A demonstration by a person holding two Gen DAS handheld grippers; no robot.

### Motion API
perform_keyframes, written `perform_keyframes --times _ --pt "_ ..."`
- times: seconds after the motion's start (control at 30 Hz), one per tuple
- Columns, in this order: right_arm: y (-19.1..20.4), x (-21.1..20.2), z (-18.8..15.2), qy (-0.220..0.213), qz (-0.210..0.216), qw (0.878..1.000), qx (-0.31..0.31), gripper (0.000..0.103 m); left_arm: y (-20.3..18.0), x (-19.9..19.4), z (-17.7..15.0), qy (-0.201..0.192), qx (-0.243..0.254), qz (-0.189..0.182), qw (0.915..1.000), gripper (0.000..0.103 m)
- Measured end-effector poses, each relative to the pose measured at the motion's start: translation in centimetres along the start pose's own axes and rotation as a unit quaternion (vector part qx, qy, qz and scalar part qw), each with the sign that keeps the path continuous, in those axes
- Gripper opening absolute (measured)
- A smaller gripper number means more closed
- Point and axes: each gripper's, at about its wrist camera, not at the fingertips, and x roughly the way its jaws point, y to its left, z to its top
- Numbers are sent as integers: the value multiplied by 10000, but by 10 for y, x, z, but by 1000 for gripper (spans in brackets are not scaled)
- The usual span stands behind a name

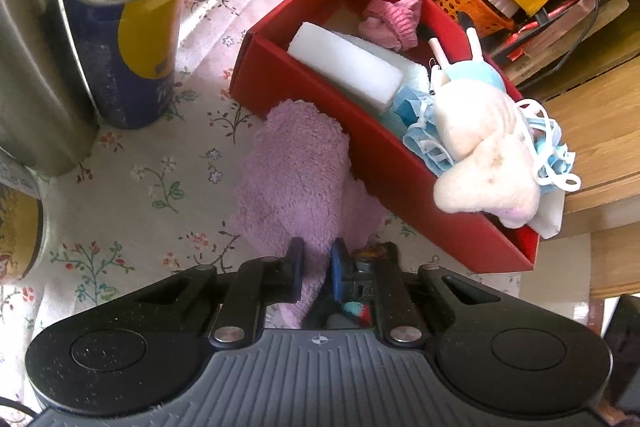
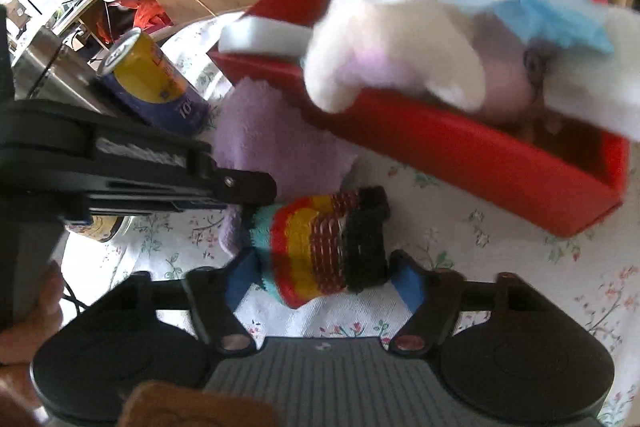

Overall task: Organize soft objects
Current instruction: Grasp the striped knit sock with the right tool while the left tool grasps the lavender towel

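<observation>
A fluffy purple cloth [image 1: 296, 179] lies on the floral tablecloth against the red box [image 1: 360, 131]. My left gripper [image 1: 316, 267] is shut on its near end; it also shows in the right wrist view [image 2: 272, 135]. The red box holds a white sponge [image 1: 348, 63], a pink knit piece [image 1: 394, 21], a cream plush toy [image 1: 484, 147] and blue face masks [image 1: 424, 123]. In the right wrist view a striped sock [image 2: 324, 251] lies between the fingers of my right gripper [image 2: 324, 279], which is open around it. The red box [image 2: 480, 155] stands just beyond.
A blue and yellow drink can [image 1: 124, 27] and a steel container [image 1: 28, 43] stand at the left. A tin [image 1: 20, 231] sits at the left edge. Wooden furniture [image 1: 592, 131] and cluttered boxes with an orange basket [image 1: 468, 3] lie behind the red box.
</observation>
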Motion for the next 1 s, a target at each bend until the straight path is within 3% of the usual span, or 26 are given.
perform_keyframes --times 0.1,0.13,0.4,0.6,0.83,1.0 --pt "-6 -3 0 -30 5 10000 70 1 0 0 0 6 -9 17 10000 12" --pt "-5 -5 0 -58 24 10000 70 0 0 0 0 8 -9 13 10000 12" --pt "-1 -30 -8 -248 70 9997 46 0 -5 -10 -6 -65 90 -36 9999 12" --pt "-2 -64 -18 -573 92 9982 122 0 -7 -31 -10 -330 199 49 9992 12" --pt "-15 -93 -40 -783 73 9962 365 0 -10 -26 -20 -193 276 134 9993 11" --pt "-18 -103 -43 -911 167 9949 407 0 -16 -36 -22 -256 315 -7 9992 11"
